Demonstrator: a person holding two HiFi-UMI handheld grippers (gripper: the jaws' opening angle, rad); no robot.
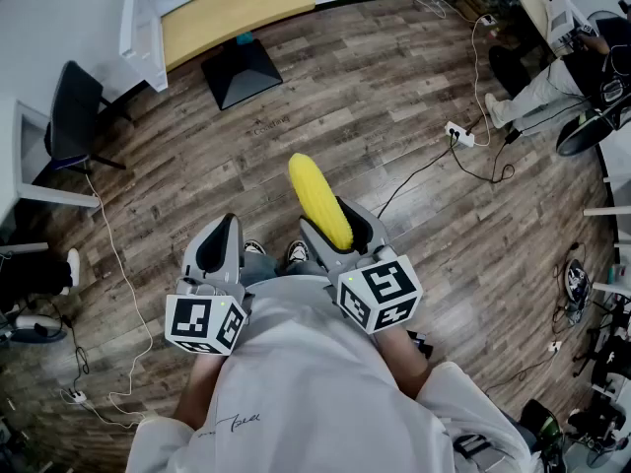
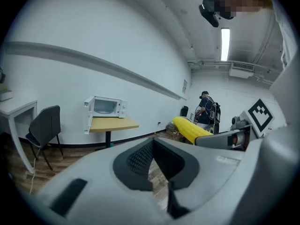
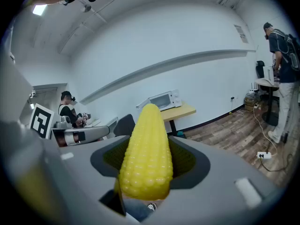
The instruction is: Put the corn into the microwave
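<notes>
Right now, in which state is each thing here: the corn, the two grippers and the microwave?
corn, gripped between the jaws of the right gripper, tip pointing out ahead
right gripper, shut on the corn
left gripper, shut, nothing between its jaws
microwave, door open, standing on the table

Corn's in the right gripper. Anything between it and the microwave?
Nothing visible. The right gripper holds the corn, and only bare wood floor lies between it and the microwave on its table. The door hangs open. The chair stands left of that line.
</notes>
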